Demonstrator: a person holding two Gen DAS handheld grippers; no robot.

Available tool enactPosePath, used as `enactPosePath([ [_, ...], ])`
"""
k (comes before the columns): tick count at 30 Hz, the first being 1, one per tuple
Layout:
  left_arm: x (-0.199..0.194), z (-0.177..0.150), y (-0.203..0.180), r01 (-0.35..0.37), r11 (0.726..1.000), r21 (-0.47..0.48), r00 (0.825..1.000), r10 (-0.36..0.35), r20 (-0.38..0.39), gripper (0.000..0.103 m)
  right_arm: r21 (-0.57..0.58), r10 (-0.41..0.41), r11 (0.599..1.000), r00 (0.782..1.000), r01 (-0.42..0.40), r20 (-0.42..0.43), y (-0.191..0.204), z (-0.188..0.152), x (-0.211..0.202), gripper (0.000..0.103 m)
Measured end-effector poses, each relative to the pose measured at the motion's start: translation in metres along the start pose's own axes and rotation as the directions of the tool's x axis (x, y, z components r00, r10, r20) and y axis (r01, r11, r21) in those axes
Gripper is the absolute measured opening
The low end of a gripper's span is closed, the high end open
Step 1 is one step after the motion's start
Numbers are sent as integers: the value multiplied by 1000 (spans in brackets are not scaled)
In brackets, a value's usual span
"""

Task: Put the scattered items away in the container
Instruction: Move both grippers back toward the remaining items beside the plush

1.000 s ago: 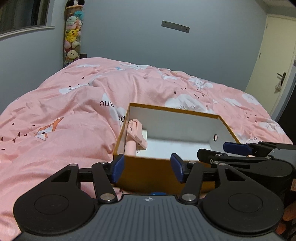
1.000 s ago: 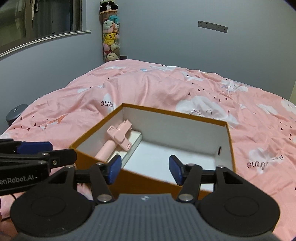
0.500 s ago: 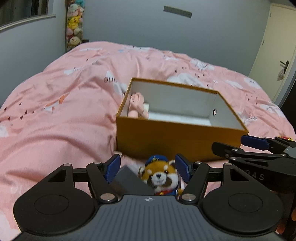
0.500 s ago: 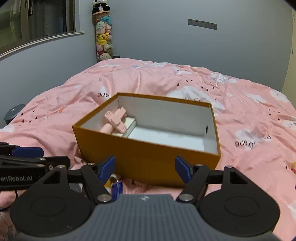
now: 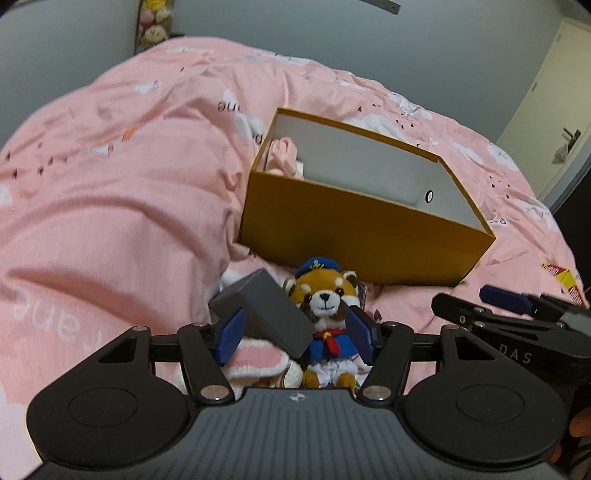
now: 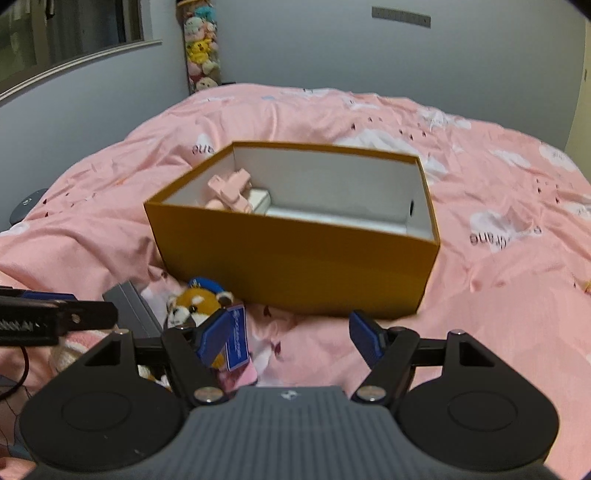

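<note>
An orange box (image 5: 351, 240) (image 6: 295, 258) stands open on the pink bedspread, with a pink gadget (image 5: 282, 155) (image 6: 231, 190) leaning in its left end. In front of it lie a red-panda plush in a blue cap (image 5: 325, 306) (image 6: 195, 302), a grey box (image 5: 266, 306) (image 6: 129, 306) and a pink-and-white knitted piece (image 5: 255, 360). My left gripper (image 5: 295, 338) (image 6: 55, 314) straddles the plush and grey box; its jaws are closing, and the pads are not visibly pressing. My right gripper (image 6: 291, 336) (image 5: 509, 302) is open over bare bedspread, its left finger beside the plush's blue tag (image 6: 236, 339).
A yellow-and-red packet (image 5: 561, 280) lies on the bedspread at the far right. A column of soft toys (image 6: 201, 48) stands in the back corner under a window (image 6: 74, 29). A door (image 5: 546, 110) is at the right.
Both grippers drew back from above the box and tipped downward. The plush and grey box came into view between the left fingers. The right jaws widened.
</note>
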State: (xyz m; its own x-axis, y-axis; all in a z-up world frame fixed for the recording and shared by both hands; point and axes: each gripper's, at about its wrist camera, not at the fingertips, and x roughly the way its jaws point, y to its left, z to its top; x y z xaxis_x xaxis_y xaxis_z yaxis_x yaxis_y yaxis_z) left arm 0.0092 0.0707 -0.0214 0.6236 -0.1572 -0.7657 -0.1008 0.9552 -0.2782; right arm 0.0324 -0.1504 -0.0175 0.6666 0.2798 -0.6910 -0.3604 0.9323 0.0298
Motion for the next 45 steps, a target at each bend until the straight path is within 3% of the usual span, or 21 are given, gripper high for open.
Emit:
enactPosePath([
  [7,2,-6,10,4,1000,-30,1000,-5,-28,67,27,35,999,997,-33,-69,-6,-9,8,69],
  [18,-4,-13,0,-24,998,64,1000,25,-12,66,14,97,995,983,-96,-159,0,-17,23,66],
  [33,4,0,9,-25,999,46,999,24,21,61,16,83,997,974,-81,-209,-3,-17,38,62],
  [39,15,2,13,-21,999,36,1000,21,-9,61,42,105,994,955,-97,-276,-7,-20,54,54],
  [45,26,6,13,-22,999,33,999,23,-25,61,150,227,971,920,-187,-319,-14,-22,77,53],
])
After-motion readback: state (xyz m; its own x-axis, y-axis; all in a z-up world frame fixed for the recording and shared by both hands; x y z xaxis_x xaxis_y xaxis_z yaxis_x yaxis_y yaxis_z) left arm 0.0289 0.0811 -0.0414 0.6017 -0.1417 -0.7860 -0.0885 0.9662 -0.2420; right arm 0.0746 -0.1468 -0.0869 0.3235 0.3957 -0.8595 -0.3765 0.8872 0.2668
